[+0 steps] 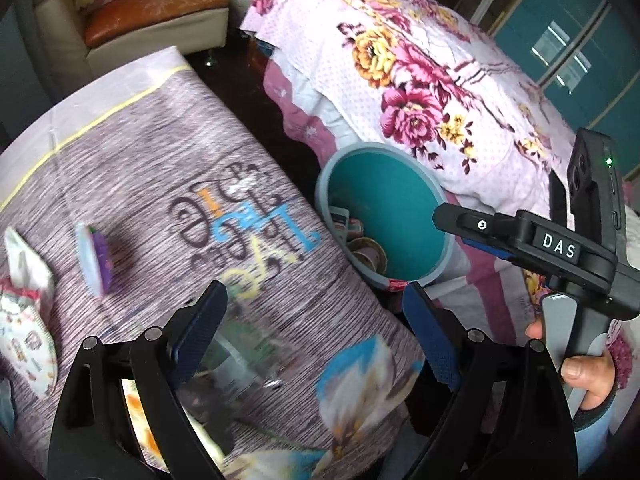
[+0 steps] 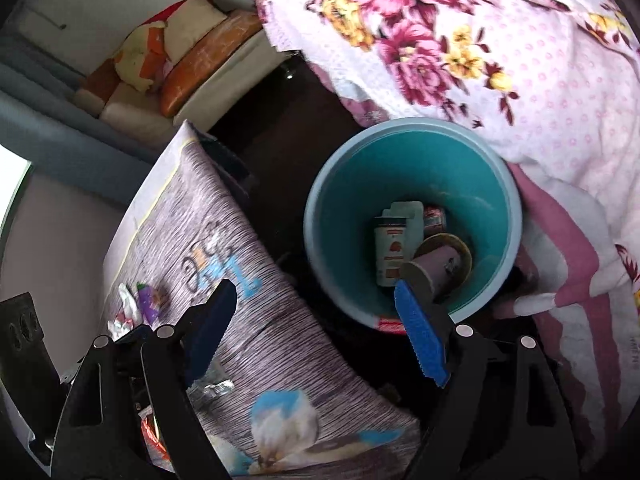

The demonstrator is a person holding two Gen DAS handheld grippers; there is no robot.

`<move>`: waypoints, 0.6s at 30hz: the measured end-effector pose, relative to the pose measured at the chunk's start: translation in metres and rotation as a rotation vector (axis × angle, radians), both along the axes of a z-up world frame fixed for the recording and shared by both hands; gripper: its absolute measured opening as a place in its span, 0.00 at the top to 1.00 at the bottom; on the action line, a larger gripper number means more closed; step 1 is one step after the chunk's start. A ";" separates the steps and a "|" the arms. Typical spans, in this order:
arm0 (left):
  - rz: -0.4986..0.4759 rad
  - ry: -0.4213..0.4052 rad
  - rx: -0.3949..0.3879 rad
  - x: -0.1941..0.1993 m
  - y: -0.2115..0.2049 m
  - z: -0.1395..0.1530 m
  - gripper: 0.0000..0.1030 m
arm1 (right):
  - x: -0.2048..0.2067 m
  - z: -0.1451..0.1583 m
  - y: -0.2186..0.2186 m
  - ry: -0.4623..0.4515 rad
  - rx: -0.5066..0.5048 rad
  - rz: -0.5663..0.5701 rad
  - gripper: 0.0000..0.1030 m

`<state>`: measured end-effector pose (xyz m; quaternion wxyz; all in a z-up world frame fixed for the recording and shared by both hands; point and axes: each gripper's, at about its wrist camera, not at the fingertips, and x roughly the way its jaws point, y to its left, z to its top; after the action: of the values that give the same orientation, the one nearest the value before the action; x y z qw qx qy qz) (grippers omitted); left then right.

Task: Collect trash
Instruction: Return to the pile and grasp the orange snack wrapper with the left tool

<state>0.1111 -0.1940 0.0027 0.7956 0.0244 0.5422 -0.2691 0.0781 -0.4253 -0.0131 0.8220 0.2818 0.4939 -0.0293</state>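
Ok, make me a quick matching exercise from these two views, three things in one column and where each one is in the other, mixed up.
Things:
1. white carton
2. purple wrapper
3. right gripper

Places:
A. on the tablecloth
B. above the table edge beside the bin, jaws apart and empty
C. in the bottom of the bin

Pairs: 1-C, 2-A, 3-B

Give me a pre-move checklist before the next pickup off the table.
1. Right gripper empty, jaws apart: ok.
2. Left gripper empty: not ok, a clear bottle sits between the pads, blurred.
3. Bin upright, mouth unobstructed: ok.
4. Dropped trash inside the bin, carton included: ok.
5. Trash left on the table: not ok, purple wrapper and a white bag remain.
6. Left grip firm on the bottle: cannot tell.
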 end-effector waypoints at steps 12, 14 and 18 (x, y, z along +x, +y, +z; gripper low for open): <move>0.142 -0.021 0.004 -0.014 0.100 0.010 0.13 | -0.006 0.013 0.065 -0.006 -0.024 0.128 0.24; 0.166 -0.015 0.006 -0.017 0.116 0.007 0.13 | -0.007 0.013 0.074 -0.002 -0.026 0.142 0.24; 0.200 -0.001 0.015 -0.026 0.137 0.000 0.13 | -0.008 0.011 0.091 0.009 -0.019 0.175 0.23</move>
<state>0.0854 -0.0568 0.0022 0.8187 -0.0237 0.5435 -0.1840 0.0700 -0.3341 -0.0019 0.8219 0.2296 0.5200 0.0365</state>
